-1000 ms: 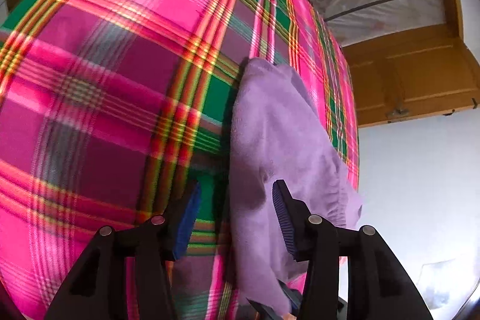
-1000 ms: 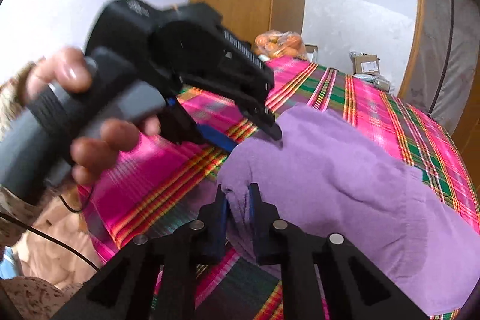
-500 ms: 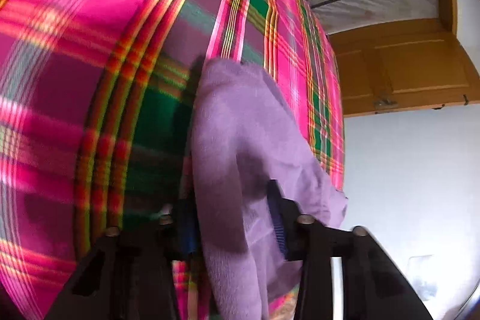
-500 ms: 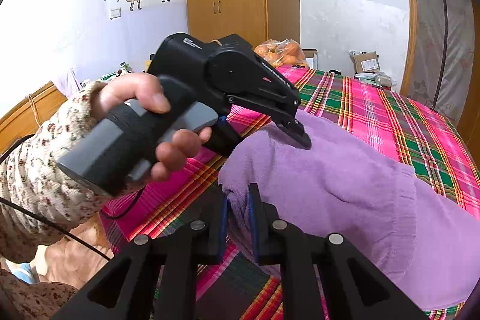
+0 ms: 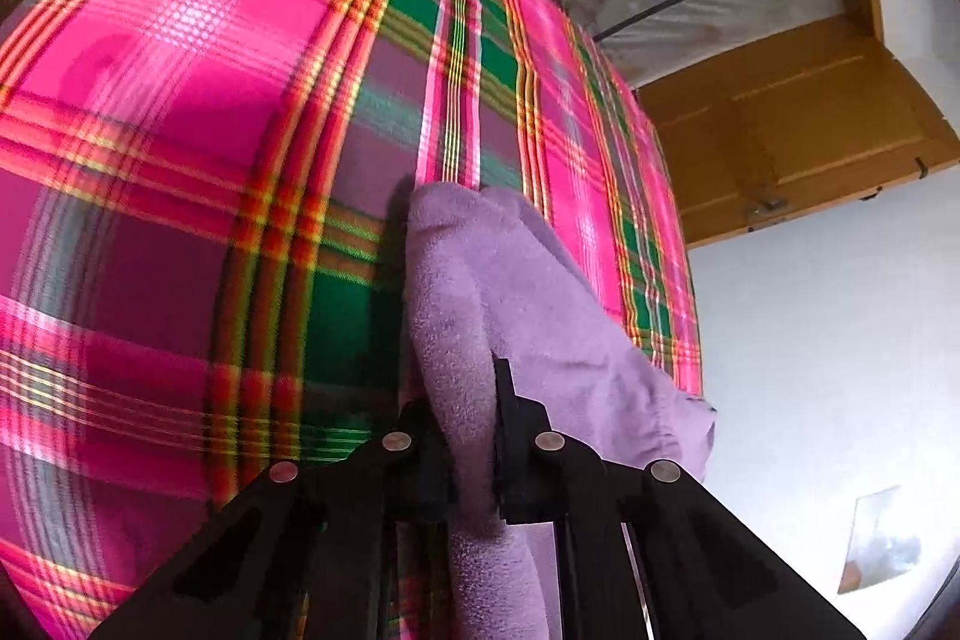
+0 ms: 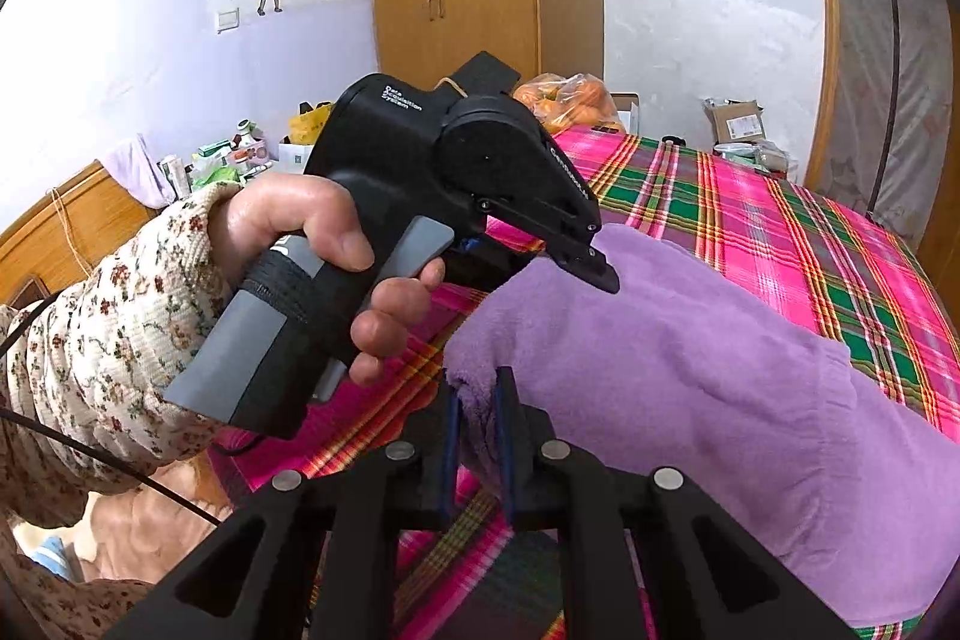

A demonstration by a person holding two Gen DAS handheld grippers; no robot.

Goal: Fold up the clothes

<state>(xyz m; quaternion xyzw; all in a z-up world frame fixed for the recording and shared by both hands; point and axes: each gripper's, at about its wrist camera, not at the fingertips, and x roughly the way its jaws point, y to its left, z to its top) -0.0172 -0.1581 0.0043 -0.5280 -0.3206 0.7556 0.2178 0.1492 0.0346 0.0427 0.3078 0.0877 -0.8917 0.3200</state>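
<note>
One bed (image 5: 180,112) under a pink-and-green plaid cover carried our purple fleece garment (image 6: 690,370), heaped along its near edge. Our left hand-held gripper (image 5: 465,436) was closing its jaws on a fold of that fleece, and our right hand-held gripper (image 6: 477,424) was clenched on the garment's corner.

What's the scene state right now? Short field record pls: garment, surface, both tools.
garment: purple fleece garment, lying on the bed
surface: pink and green plaid bedspread
left tool: jaws closing, fleece edge pinched between them
right tool: shut on a fold of fleece at the near edge
left hand: floral sleeve, gripping the left tool's handle
fold: not yet made
</note>
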